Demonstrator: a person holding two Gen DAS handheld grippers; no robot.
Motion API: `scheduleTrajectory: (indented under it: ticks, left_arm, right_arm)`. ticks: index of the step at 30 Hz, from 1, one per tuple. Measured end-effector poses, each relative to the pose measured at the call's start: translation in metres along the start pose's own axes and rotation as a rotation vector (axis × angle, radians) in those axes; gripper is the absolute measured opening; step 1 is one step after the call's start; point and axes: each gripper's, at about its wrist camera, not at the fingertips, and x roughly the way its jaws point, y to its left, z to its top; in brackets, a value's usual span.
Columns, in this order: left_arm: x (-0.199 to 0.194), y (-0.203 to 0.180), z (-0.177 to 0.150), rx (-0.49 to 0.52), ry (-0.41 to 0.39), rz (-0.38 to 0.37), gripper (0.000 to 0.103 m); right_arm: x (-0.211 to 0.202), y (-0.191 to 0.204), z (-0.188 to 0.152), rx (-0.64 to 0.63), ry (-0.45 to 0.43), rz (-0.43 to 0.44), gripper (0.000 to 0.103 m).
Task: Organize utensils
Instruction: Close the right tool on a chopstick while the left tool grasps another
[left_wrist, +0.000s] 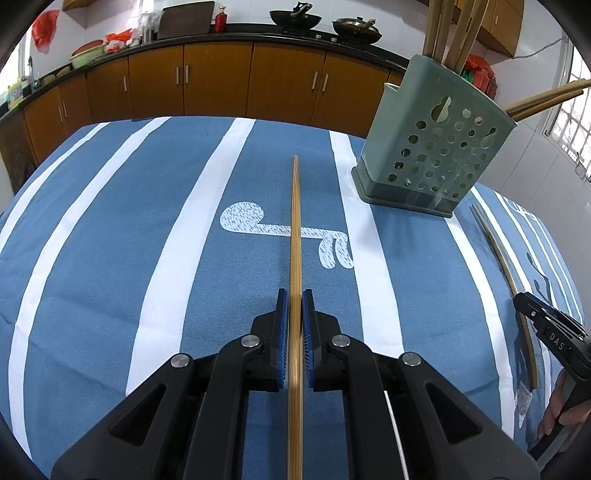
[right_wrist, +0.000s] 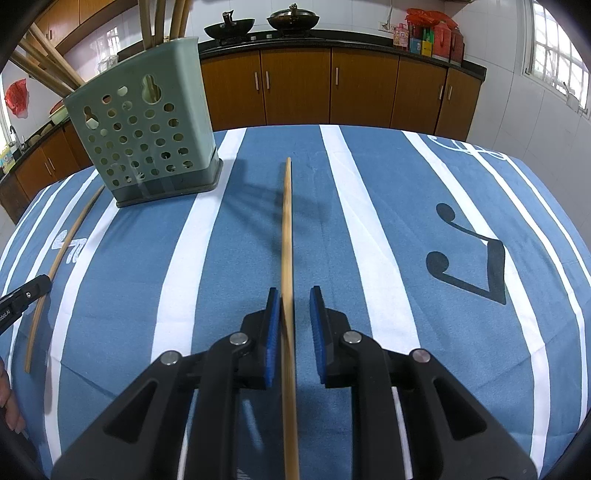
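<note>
My left gripper (left_wrist: 294, 295) is shut on a bamboo chopstick (left_wrist: 295, 221) that points forward over the blue striped cloth. My right gripper (right_wrist: 294, 293) is open; a second chopstick (right_wrist: 286, 221) lies between its pads, against the left pad (right_wrist: 272, 314), with a gap to the right one. The green perforated utensil holder (left_wrist: 432, 147) stands ahead to the right in the left wrist view and ahead to the left in the right wrist view (right_wrist: 147, 122), with several wooden utensils in it. Each gripper's tip shows at the edge of the other view, the right one (left_wrist: 546, 325) and the left one (right_wrist: 26, 295).
The table is covered with a blue cloth with white stripes (left_wrist: 147, 240) and music-note prints (right_wrist: 469, 251). Wooden kitchen cabinets (left_wrist: 221, 81) and a counter with woks (right_wrist: 258, 22) stand behind the table's far edge.
</note>
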Motion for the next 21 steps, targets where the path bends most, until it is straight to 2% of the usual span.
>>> scheduleTrajectory:
  ticks: [10, 21]
  left_arm:
    - [0.0, -0.002, 0.0, 0.013, 0.0, 0.013, 0.009]
    - [-0.016, -0.014, -0.021, 0.099, 0.011, 0.043, 0.009]
  right_arm:
    - [0.0, -0.001, 0.0, 0.004, -0.001, 0.006, 0.018]
    - [-0.017, 0.003, -0.022, -0.022, 0.005, 0.034, 0.016]
